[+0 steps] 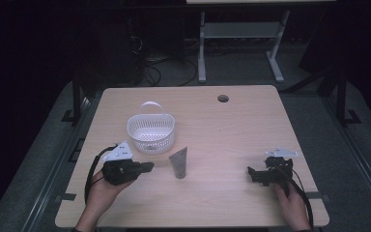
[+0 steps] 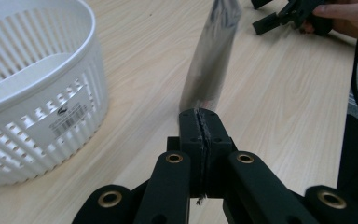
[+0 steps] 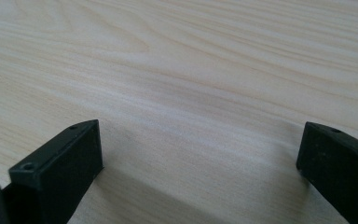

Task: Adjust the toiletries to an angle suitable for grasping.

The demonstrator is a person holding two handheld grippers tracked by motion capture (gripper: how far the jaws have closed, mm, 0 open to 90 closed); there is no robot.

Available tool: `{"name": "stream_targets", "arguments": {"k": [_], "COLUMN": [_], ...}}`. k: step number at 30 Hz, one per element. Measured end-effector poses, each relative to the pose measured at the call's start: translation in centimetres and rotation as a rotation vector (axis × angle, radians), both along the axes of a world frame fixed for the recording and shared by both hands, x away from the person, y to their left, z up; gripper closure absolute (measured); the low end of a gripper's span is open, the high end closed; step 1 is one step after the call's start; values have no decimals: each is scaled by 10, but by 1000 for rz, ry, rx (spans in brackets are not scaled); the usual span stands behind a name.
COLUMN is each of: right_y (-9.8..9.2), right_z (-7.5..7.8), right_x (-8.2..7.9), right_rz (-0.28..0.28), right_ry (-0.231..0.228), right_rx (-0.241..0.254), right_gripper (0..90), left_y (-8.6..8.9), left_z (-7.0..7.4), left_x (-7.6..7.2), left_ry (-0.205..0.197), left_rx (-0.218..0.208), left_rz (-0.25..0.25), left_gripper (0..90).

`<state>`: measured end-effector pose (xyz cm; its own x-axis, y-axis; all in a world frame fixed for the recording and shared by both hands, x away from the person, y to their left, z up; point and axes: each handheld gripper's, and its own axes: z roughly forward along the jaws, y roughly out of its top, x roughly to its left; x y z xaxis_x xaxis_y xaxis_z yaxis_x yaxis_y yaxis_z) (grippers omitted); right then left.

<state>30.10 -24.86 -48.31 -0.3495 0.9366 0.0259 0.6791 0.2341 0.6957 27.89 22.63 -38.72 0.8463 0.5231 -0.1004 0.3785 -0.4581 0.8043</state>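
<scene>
- Left gripper [image 1: 147, 167]: jaws pressed flat together, nothing between them. Held low over the table's near-left part, pointing right toward the tube.
- Tube [image 1: 178, 162]: grey, lying flat on the table [image 1: 232, 130], cap end toward the person, flat end away. Just right of the left gripper's tip, apart from it, not touched.
- In the left gripper view the tube [image 2: 210, 60] sits right ahead of the closed tips [image 2: 200, 116]; small gap of bare wood between, as far as I can tell. The tube is blurred there.
- Basket [image 1: 151, 131]: white, slotted walls, handle up, looks empty. Stands just behind the tube and left gripper, near but not touching either. Left gripper view has it [image 2: 37, 93] close on the left, label on its wall.
- Straight line from the left gripper's tip to the tube is plain table; the basket sits off to the side of it.
- Right gripper [image 1: 251, 172]: jaws spread wide, holding nothing, resting low at the near-right of the table, pointing left. Well apart from the tube.
- Right gripper view: bare wood between its two fingers [image 3: 60, 163].
- Round cable hole [image 1: 223, 98] at the table's far edge, well away from everything.
- Beyond the table: a desk frame [image 1: 241, 34] and cables on the floor, all dim.
</scene>
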Motion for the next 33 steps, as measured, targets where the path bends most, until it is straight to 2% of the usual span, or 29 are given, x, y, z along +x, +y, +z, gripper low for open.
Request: {"name": "stream_targets", "arguments": {"k": [6, 22, 33], "right_y": [1, 0, 0], "right_z": [0, 0, 0], "right_x": [-3, -4, -3], "right_rz": [-24, -11, -10], "right_ry": [0, 0, 0], "right_rx": [0, -2, -2], "right_gripper": [0, 0, 0], "left_y": [-8, -27, -35], "left_z": [5, 19, 25], "left_x": [-1, 1, 3], "left_ry": [-7, -23, -34], "left_rx": [-13, -38, -46], "left_rz": [-20, -78, -94], "left_gripper": [886, 886, 886]}}
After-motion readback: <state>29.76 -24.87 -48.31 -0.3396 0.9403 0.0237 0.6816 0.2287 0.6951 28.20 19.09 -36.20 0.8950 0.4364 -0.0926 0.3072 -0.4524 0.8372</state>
